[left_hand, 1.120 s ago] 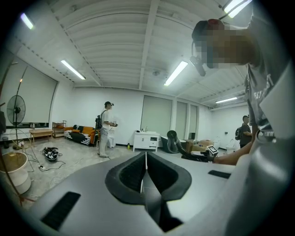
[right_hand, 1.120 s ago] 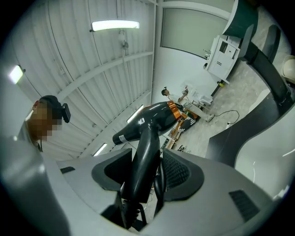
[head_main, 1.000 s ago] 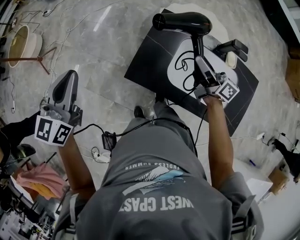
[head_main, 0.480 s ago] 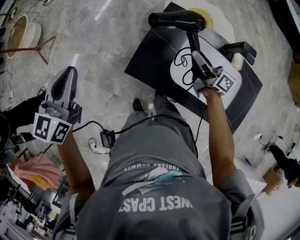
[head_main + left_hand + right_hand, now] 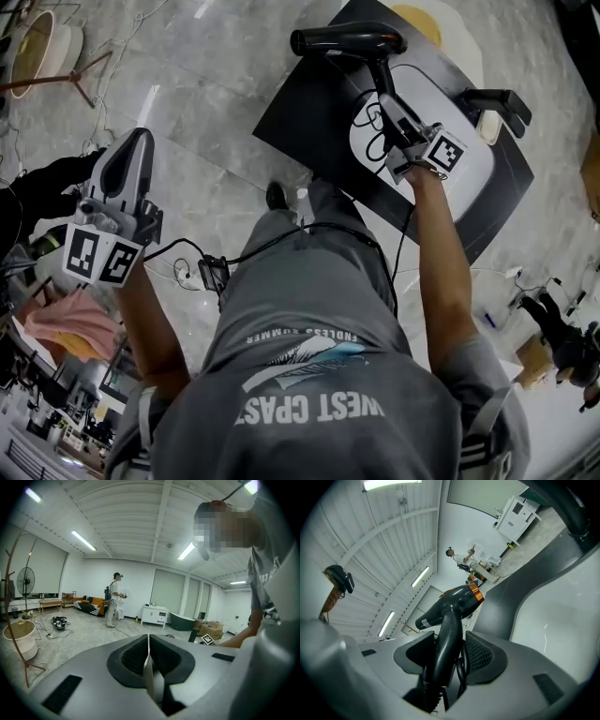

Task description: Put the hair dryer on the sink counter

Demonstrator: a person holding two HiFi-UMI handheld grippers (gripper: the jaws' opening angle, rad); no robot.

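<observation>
Black hair dryer [image 5: 349,41] clamped in my right tongs [image 5: 392,111], I'm edging it further over the counter [image 5: 305,117], left tongs [image 5: 129,148] pinched empty, so set-down's probably nearing.

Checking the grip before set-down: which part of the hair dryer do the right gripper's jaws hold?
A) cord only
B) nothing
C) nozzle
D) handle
D: the right gripper is shut on the hair dryer by its handle, with the barrel sticking out past the jaws.
</observation>
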